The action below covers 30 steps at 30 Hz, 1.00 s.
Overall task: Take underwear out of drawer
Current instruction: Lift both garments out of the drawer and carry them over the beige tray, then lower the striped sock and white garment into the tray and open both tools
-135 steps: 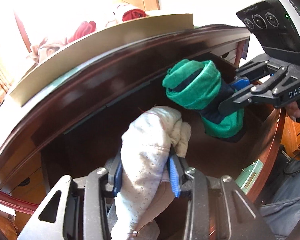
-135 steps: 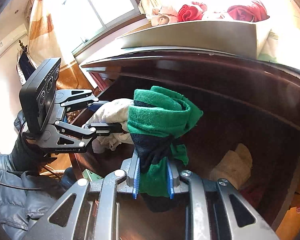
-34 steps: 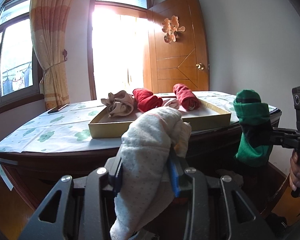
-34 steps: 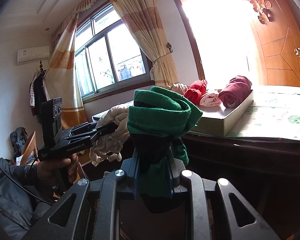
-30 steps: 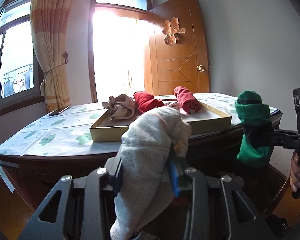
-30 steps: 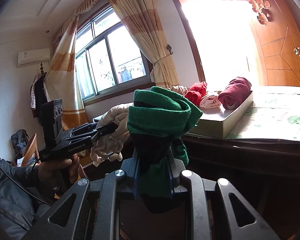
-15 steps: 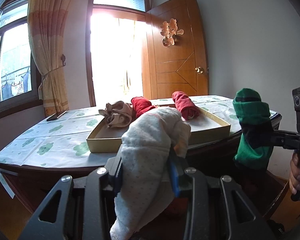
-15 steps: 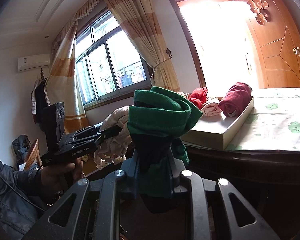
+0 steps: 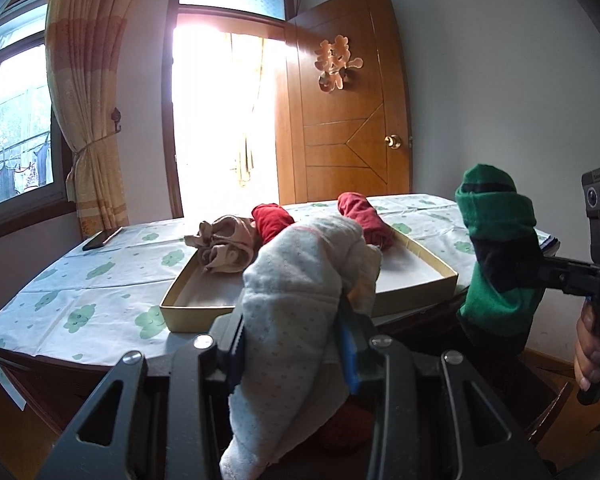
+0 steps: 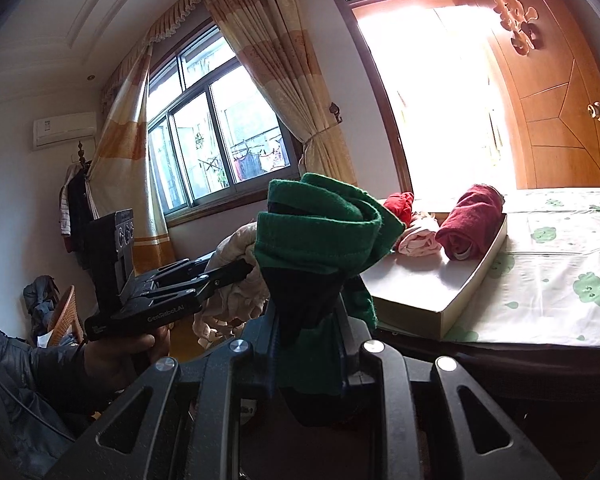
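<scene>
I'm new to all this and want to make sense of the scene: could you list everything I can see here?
White dotted underwear: one, off-white, clamped in left gripper.
Green underwear: one, green and navy, clamped in right gripper.
Box: one, tan, shallow, on the table.
Red rolls: two, red, in the box.
Beige bundle: one, in the box's far left corner.
Pink piece: one, in the box.
Tablecloth: one, white with green clouds, over the table.
Phone: one, dark, on the table's far left edge.
Door: one, wooden, open.
Curtains: striped yellow, tied back.
Left gripper: black.
Right gripper: black.
</scene>
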Each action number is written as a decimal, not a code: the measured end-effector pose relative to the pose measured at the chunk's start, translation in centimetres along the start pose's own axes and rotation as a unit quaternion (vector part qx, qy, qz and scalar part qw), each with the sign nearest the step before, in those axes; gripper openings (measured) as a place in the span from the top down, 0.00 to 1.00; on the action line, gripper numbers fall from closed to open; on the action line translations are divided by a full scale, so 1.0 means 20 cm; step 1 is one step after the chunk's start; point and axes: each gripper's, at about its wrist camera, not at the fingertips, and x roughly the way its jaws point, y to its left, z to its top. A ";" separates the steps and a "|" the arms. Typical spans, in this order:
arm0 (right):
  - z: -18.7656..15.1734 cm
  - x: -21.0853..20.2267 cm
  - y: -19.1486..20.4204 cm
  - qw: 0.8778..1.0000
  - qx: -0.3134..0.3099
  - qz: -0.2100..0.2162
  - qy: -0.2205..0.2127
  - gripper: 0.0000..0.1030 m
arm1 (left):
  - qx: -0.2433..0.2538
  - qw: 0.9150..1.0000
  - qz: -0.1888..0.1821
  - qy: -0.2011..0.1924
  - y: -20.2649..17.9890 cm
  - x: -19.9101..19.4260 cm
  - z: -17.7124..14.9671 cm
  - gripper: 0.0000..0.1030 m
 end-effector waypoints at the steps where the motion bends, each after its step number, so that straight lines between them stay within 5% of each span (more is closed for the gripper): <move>1: 0.02 0.00 0.00 1.000 0.001 -0.001 -0.001 0.77 | -0.002 1.000 -0.002 0.000 0.00 0.01 0.02 0.64; 15: 0.28 0.11 -0.22 0.997 0.065 -0.026 0.017 0.77 | -0.002 1.000 -0.019 0.023 0.01 0.21 0.31 0.64; 30: 0.57 0.43 -0.44 0.992 0.099 -0.063 0.045 0.77 | -0.066 0.994 -0.039 0.073 0.14 0.61 0.61 0.64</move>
